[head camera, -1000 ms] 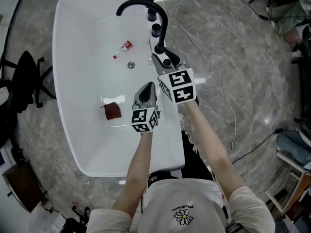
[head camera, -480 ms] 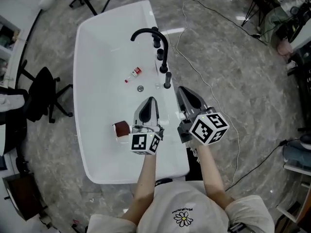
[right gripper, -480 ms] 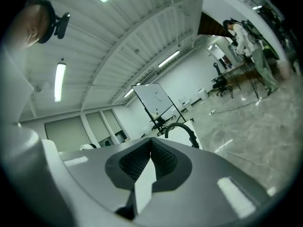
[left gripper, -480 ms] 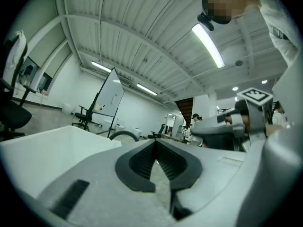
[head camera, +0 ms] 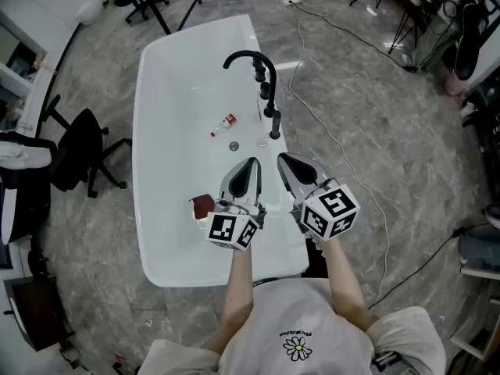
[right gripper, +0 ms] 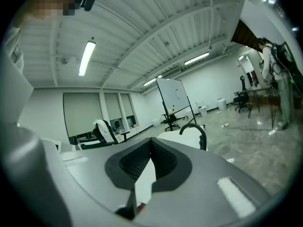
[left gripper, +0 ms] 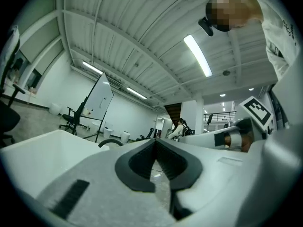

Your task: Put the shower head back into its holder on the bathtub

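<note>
The white bathtub (head camera: 168, 116) lies below me in the head view, with a black curved faucet (head camera: 248, 58) on its right rim. The black shower head (head camera: 275, 123) stands upright on that rim behind the faucet knobs. Both grippers hover above the tub's near right part, clear of the rim. My left gripper (head camera: 251, 163) is shut and empty. My right gripper (head camera: 283, 158) has just closed and holds nothing. In the left gripper view the left gripper (left gripper: 155, 141) points about level across the room; in the right gripper view the right gripper (right gripper: 150, 140) faces the faucet (right gripper: 195, 129).
Inside the tub lie a small red-capped bottle (head camera: 226, 122), the drain (head camera: 233, 145) and a brown-red block (head camera: 201, 205). A black office chair (head camera: 82, 151) stands left of the tub. A cable (head camera: 332, 135) runs over the grey floor at the right.
Both grippers have risen and drawn back from the faucet rim. The right gripper, earlier at the shower head, has left it standing on the rim and has shut. More of the room shows.
</note>
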`<state>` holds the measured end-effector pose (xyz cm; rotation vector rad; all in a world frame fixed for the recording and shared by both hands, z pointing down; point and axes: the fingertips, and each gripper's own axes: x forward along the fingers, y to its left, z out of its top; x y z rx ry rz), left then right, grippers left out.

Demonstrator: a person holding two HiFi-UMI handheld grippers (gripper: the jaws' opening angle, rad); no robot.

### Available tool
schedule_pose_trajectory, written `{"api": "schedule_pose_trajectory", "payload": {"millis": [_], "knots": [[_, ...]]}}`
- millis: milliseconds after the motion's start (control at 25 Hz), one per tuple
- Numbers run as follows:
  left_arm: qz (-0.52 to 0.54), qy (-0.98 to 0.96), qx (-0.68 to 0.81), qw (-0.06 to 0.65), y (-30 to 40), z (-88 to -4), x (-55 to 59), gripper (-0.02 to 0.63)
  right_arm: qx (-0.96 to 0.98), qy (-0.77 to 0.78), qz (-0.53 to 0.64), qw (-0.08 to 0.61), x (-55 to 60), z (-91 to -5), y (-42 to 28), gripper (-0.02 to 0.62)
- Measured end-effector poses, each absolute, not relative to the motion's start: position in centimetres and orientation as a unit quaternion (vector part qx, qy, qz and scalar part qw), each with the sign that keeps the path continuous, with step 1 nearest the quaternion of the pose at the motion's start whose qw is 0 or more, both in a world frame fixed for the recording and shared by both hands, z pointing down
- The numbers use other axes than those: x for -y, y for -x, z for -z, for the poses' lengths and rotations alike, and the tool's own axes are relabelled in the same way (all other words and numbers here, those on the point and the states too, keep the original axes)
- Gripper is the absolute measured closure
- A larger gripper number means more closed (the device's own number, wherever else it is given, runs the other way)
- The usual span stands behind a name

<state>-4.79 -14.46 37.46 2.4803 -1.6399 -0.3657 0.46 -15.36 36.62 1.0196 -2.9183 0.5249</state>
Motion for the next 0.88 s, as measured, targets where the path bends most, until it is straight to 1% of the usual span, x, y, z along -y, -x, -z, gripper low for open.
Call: {"api": "schedule_pose_trajectory", "payload": {"millis": [200,280,360,480,680,880], "knots": [[0.122,-0.821,0.553,0.068,4.7,-36.9,14.0,0.604,0.932,-0.252,-0.259,0.026,11.8,-39.0,2.5,0.59],[0.127,-0.818,0.556,0.073,5.0,-36.9,13.5,0.606,0.932,-0.242,-0.271,0.01,10.7,-38.9,2.9,0.591],[0.121,-0.818,0.558,0.071,5.1,-37.1,13.1,0.606,0.935,-0.25,-0.25,0.009,10.2,-38.6,2.7,0.591],[0.121,-0.817,0.559,0.069,4.9,-36.8,12.9,0.606,0.944,-0.265,-0.189,0.042,10.0,-38.3,2.4,0.591],[0.126,-0.821,0.554,0.06,4.5,-36.0,12.5,0.606,0.951,-0.271,-0.136,0.061,9.0,-37.6,2.4,0.591],[0.128,-0.825,0.547,0.053,4.2,-35.5,11.4,0.606,0.952,-0.271,-0.139,0.028,7.6,-36.6,2.0,0.591]]}}
